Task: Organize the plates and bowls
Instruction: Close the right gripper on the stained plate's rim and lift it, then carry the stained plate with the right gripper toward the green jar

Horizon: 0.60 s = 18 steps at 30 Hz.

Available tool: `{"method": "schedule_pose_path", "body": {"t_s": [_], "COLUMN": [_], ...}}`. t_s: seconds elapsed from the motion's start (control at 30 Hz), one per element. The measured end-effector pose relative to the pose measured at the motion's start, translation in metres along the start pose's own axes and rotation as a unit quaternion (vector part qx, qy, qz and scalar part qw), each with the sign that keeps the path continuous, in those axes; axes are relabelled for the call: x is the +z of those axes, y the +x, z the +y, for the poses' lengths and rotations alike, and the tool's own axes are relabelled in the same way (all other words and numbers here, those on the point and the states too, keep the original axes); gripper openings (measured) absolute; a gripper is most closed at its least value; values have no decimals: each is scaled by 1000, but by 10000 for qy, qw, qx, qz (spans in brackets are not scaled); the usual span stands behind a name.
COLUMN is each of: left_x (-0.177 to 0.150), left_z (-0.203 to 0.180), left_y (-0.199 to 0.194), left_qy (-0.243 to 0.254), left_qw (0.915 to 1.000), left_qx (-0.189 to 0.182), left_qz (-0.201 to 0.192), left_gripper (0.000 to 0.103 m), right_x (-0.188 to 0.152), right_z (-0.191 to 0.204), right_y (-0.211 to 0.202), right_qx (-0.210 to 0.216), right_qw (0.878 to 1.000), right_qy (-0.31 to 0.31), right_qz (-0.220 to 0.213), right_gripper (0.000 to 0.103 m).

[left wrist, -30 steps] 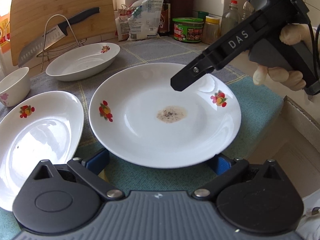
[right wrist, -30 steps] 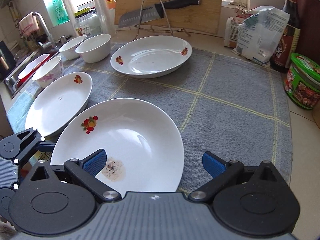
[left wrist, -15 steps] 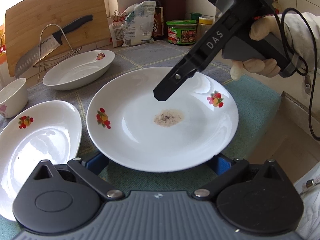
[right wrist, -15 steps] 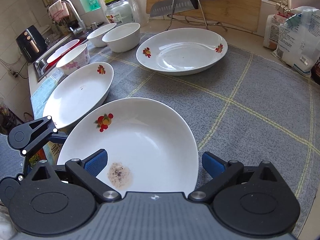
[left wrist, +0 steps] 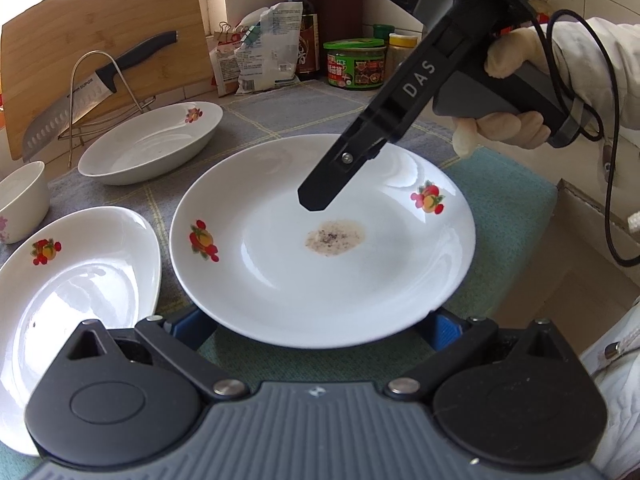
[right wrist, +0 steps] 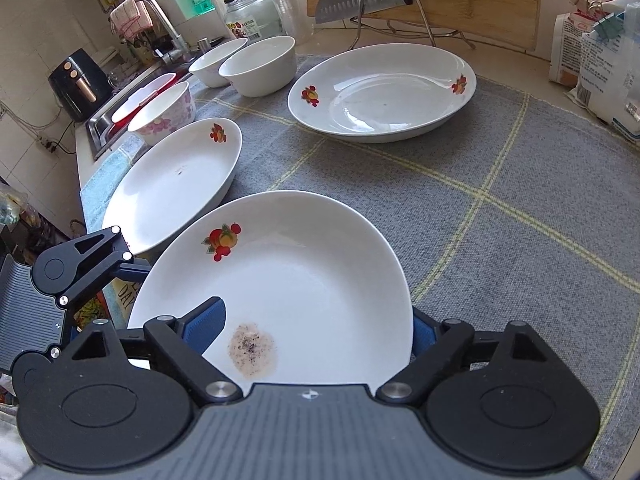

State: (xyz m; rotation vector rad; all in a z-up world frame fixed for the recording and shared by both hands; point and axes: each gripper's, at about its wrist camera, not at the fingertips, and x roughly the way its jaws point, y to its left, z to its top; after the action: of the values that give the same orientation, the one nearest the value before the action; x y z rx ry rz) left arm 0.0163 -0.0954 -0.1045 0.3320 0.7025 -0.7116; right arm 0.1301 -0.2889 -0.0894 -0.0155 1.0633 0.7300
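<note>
Now you have three plates and three bowls on the counter; the stained plate sits between your closing right gripper pads, with your left gripper wide beneath its near rim.

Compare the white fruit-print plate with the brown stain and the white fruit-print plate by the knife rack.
The stained white fruit-print plate carries a speckled brown patch; the far white fruit-print plate shows only faint marks. The stained plate lies between the right gripper's closing jaws; the far plate sits alone on the grey cloth. Both are white, shallow, with fruit decals.
</note>
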Motion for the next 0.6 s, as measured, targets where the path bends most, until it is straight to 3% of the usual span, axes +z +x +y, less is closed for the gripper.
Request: {"method": "schedule_pose_path", "body": {"t_s": [0.6], "left_x": [4], "left_z": [0], "left_y": [2], "left_qy": [45], "left_qw": [9999], "left_qx": [-48], "left_qz": [89], "left_gripper": [102], "right_x": [0], "right_z": [-1], "right_y": [-4], "right_qx": [-29], "right_qw": [9999], "right_qy": [168], "right_qz": [12], "right_gripper": [94]}}
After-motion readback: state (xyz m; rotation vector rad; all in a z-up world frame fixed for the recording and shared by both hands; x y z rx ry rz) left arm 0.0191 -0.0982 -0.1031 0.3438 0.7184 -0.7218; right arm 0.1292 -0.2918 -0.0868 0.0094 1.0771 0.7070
